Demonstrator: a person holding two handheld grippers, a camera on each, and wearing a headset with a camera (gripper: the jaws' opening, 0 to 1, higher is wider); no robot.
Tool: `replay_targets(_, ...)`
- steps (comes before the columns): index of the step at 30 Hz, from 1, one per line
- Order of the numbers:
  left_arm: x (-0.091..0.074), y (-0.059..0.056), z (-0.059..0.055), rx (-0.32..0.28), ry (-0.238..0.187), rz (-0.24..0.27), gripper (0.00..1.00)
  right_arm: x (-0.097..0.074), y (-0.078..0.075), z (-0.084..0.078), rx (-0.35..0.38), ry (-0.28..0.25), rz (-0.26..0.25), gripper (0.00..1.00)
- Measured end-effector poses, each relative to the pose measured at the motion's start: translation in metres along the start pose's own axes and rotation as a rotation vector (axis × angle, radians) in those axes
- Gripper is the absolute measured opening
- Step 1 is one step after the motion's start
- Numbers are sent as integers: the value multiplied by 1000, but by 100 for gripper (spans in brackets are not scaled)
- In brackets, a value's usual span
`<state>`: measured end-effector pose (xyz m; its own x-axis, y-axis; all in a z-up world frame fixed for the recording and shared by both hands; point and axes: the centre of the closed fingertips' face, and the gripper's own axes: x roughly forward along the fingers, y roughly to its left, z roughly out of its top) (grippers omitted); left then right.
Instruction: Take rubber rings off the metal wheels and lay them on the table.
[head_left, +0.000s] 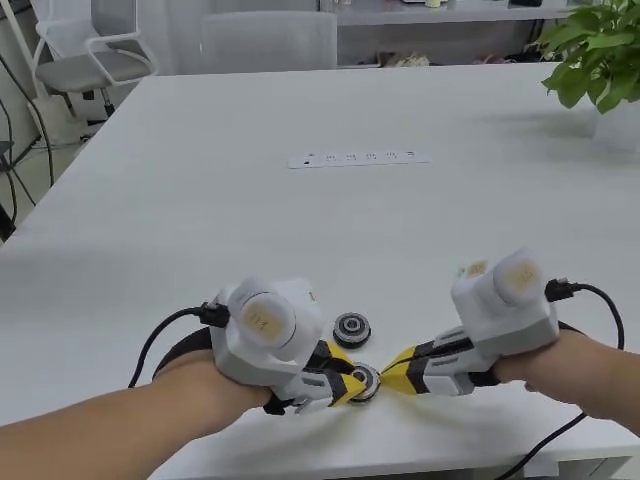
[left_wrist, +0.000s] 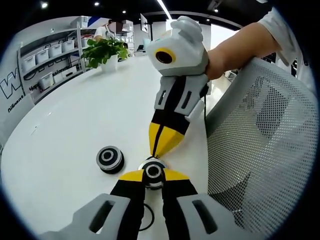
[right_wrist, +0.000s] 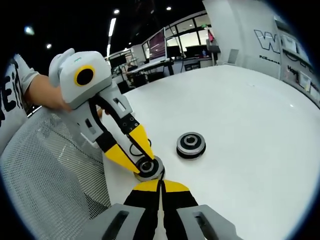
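The left gripper clamps 1 metal wheel between its yellow jaws, at the near edge of the table. The right gripper has its jaws pressed together, tips against the wheel's rubber ring. Whether they nip the rubber cannot be told. To do this step well, the left likely needs to hold the metal firmly. The right should catch only the ring's lip and peel it off sideways. A 2nd wheel lies nearby with its dark ring on.
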<state>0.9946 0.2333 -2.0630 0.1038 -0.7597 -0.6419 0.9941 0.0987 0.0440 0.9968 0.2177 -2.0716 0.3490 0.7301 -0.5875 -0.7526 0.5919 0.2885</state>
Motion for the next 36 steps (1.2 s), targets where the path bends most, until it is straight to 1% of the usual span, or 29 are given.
replay_targets(4,0,0,0,0,1,2,7,1,0,-1,-14,5,-4,0)
replay_targets(7,0,0,0,-1,2,5,7,0,1,3,14,-16,6,0)
replay_targets(12,0,0,0,-2,3,10,7,0,3,4,26,-25,12,0)
replay_targets(14,0,0,0,-2,4,12,7,0,4,6,60,-29,16,0)
replay_targets(17,0,0,0,-1,6,14,7,1,6,7,44,-21,11,0)
replay_targets(20,0,0,0,0,7,15,7,1,6,7,49,-24,13,0)
replay_targets(36,0,1,0,-1,12,21,6,5,15,10,0,-24,26,0)
